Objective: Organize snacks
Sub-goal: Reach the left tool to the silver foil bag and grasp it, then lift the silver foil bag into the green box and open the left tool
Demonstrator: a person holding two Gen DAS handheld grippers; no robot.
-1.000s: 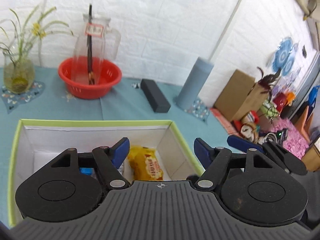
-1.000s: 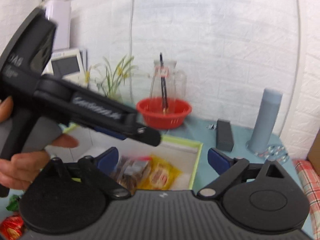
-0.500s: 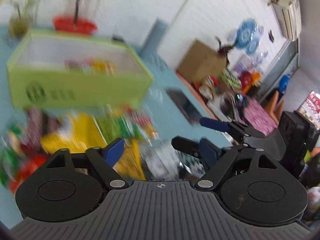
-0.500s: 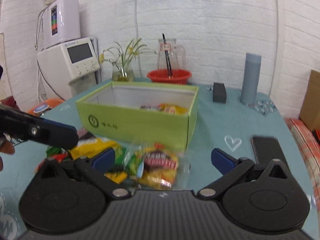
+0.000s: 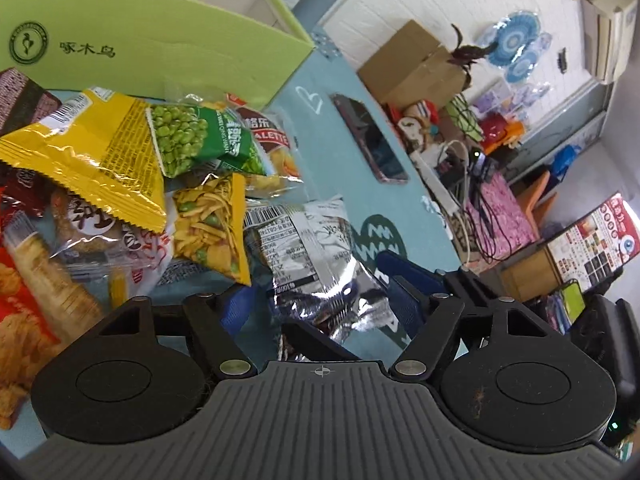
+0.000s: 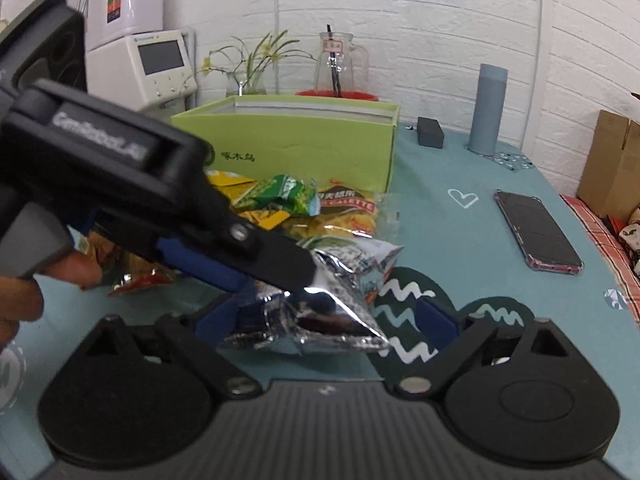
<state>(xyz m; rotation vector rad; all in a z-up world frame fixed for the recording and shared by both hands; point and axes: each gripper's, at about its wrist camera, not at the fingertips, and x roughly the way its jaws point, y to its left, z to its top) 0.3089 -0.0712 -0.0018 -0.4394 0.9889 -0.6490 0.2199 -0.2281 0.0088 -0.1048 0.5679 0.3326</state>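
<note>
A crumpled silver snack packet [image 5: 316, 264] lies on the teal tablecloth in front of the green box [image 5: 160, 40]. My left gripper [image 5: 320, 298] is low over it, its jaws closing with the packet between them and no pad clearly pressing. In the right wrist view the left gripper [image 6: 308, 284] comes in from the left, its upper finger lying over the silver packet [image 6: 344, 312]. My right gripper [image 6: 326, 314] straddles the same packet from the near side; its jaws are closing too, with a gap still showing at the right pad. One of its fingers [image 5: 404, 266] shows beside the left gripper's right pad.
A pile of snack bags lies left of the packet, with a yellow bag [image 5: 92, 148] and a green pea bag [image 5: 200, 140] on top. A phone [image 6: 536, 232], a grey cylinder [image 6: 488, 108] and a small black box [image 6: 430, 132] are at the right. A person's hand [image 6: 24, 292] holds the left gripper.
Both grippers pulled back from above the green box and sank to the table in front of it. They now meet at the silver packet, and both sets of jaws have narrowed.
</note>
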